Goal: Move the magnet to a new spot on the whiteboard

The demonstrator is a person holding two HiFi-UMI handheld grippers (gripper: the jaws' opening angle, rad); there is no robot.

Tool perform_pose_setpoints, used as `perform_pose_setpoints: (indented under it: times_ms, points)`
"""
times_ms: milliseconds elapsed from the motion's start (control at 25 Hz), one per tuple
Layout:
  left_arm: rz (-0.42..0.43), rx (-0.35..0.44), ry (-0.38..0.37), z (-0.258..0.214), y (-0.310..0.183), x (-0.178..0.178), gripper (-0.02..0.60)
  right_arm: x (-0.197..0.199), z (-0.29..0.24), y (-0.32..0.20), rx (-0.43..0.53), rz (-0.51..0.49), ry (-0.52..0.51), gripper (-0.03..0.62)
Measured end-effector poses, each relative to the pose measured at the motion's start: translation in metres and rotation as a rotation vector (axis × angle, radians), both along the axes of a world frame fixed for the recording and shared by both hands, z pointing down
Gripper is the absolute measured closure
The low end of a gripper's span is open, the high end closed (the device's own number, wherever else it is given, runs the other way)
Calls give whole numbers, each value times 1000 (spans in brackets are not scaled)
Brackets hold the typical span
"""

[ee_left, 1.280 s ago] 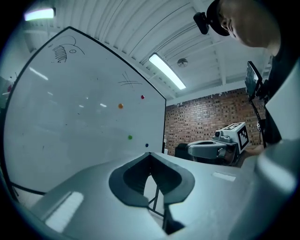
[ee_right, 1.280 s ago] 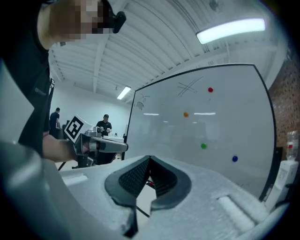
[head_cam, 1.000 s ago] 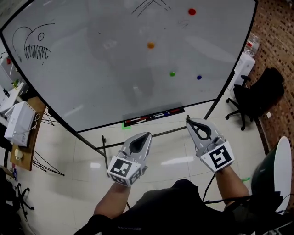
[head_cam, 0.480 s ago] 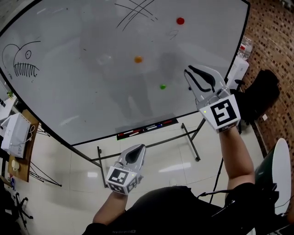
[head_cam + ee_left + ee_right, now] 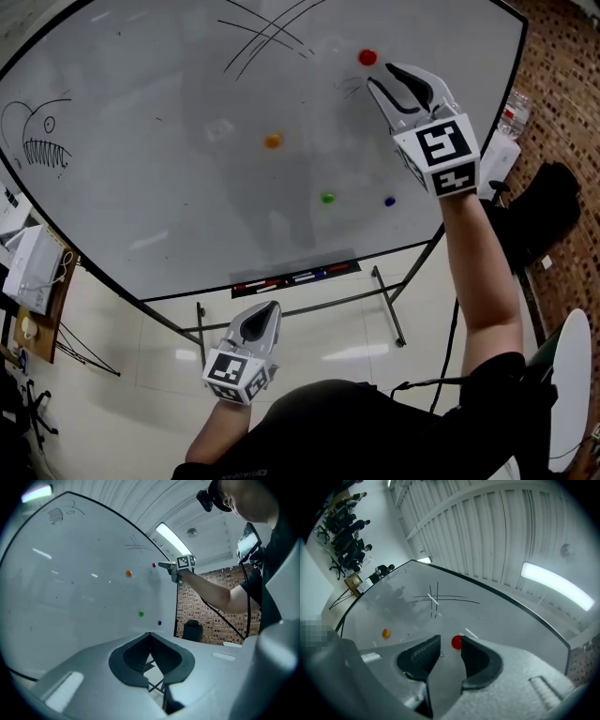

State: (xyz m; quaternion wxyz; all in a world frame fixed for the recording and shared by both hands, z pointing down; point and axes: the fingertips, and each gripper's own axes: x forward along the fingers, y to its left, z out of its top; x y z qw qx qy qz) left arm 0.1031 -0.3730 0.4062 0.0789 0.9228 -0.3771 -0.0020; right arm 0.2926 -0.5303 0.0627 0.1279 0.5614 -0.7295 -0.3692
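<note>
A red magnet sticks near the top right of the whiteboard. My right gripper is raised to it, its tips just below and right of the magnet. In the right gripper view the red magnet lies just ahead of the gap of the right gripper. Those jaws have just been opening and stand open, with nothing between them. An orange magnet, a green magnet and a blue magnet stick lower on the board. My left gripper hangs low below the board, shut and empty.
A marker tray with several markers runs along the board's bottom edge, above the stand's legs. A fish sketch is at the board's left and crossed lines at its top. A black chair stands at the right, a desk at the left.
My right gripper rose from below the board's lower edge up to the red magnet, and its jaws opened. My left gripper sank a little towards the bottom left.
</note>
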Motion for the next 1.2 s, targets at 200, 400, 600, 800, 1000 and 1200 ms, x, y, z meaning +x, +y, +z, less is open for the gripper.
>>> perform_pose_setpoints:
  times_ms: [200,400,600,800,1000,1200]
  points:
    - [-59,-2,7,-1,-7,-5,565,7,-14,-34,-28,15,-12,471]
    - [-91,-18,15,8,-10,-8,565,1,-16,-47,-53,14,-14,470]
    - [-97,-17,22,7,-11,-7,565,2,-15,-53,-38,48,3,471]
    - [-104,-23,26,8,-8,-10,565,0,-14,-53,8,75,24,485]
    - [-105,-26,29,10,-5,-17,565,0,-14,-53,13,74,3,488]
    - [-110,-28,35,9,-2,-26,565,1,-14,-52,-7,84,-8,488]
